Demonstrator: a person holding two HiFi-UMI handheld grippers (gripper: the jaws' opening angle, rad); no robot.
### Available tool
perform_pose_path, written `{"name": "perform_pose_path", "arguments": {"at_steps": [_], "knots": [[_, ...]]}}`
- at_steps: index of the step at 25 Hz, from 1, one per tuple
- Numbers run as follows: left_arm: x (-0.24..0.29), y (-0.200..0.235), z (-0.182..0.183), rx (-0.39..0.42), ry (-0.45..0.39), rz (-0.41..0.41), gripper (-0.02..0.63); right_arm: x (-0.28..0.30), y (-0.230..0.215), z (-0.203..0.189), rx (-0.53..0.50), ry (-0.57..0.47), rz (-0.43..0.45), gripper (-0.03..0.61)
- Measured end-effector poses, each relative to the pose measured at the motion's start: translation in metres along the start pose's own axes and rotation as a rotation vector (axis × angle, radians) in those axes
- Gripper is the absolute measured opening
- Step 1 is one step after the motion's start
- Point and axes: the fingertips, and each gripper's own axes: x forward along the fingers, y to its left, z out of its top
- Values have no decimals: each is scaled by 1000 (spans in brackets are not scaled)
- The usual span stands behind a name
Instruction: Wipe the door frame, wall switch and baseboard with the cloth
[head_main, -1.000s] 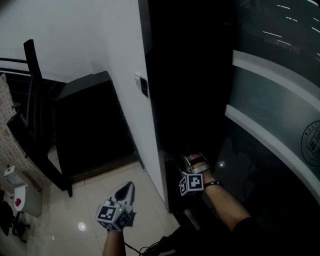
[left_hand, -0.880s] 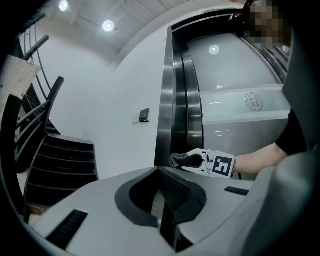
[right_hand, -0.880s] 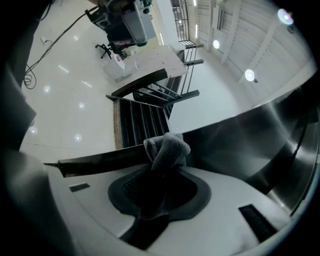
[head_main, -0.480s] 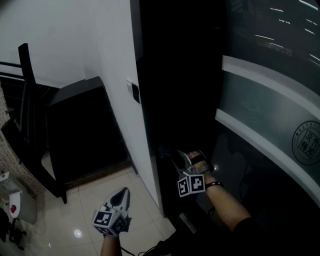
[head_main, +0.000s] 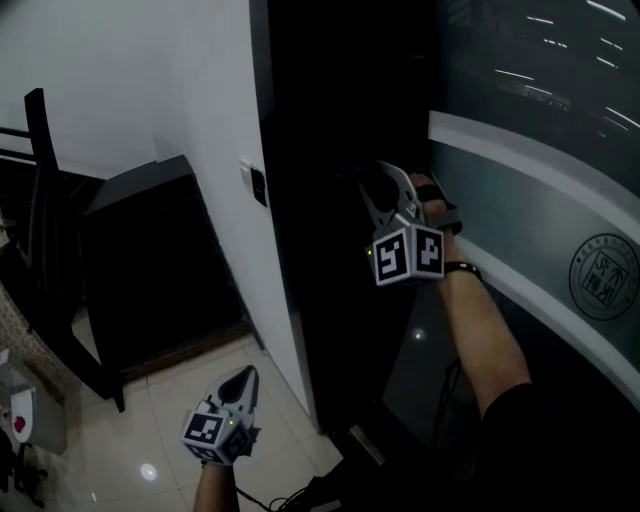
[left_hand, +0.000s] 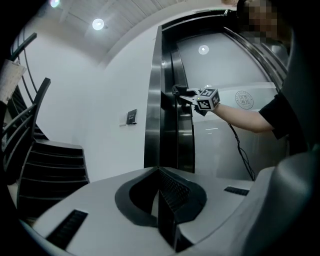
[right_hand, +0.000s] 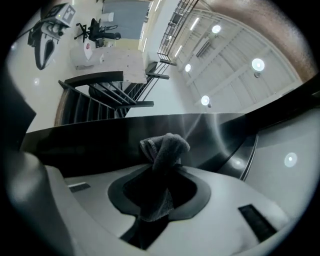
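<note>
Nearest, the left gripper (head_main: 246, 379) has stayed low over the pale glossy floor tiles (head_main: 150, 420), its jaws pressed together with nothing between them. The right gripper (head_main: 366, 176) has climbed from the foot of the door frame (head_main: 330, 120) a second ago to about the height of the wall switch (head_main: 257, 186), and its jaws are clamped on the cloth (right_hand: 165, 148). The cloth is grey and soft-napped, bunched into a knot above the jaws with a loose tail hanging down between them; its bunched end sits at the frame's dark, glossy face. The frame runs up as a dark, shiny vertical band between a white wall (head_main: 190, 90), which carries the small dark switch, and a glass panel (head_main: 540, 190) crossed by pale frosted stripes. Farther left, beyond the wall, dark stairs (left_hand: 50, 165) with a black railing rise under round ceiling lights.
</note>
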Motion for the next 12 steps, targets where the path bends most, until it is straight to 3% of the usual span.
{"name": "perform_pose_path", "arguments": {"at_steps": [6,12], "knots": [[0,2,-3,12,11,-9,-8,25,-12,-12,4,57,14,89],[-3,9,0,-16,3,9,-8,30,6,-22,-8,83,64,89]]}}
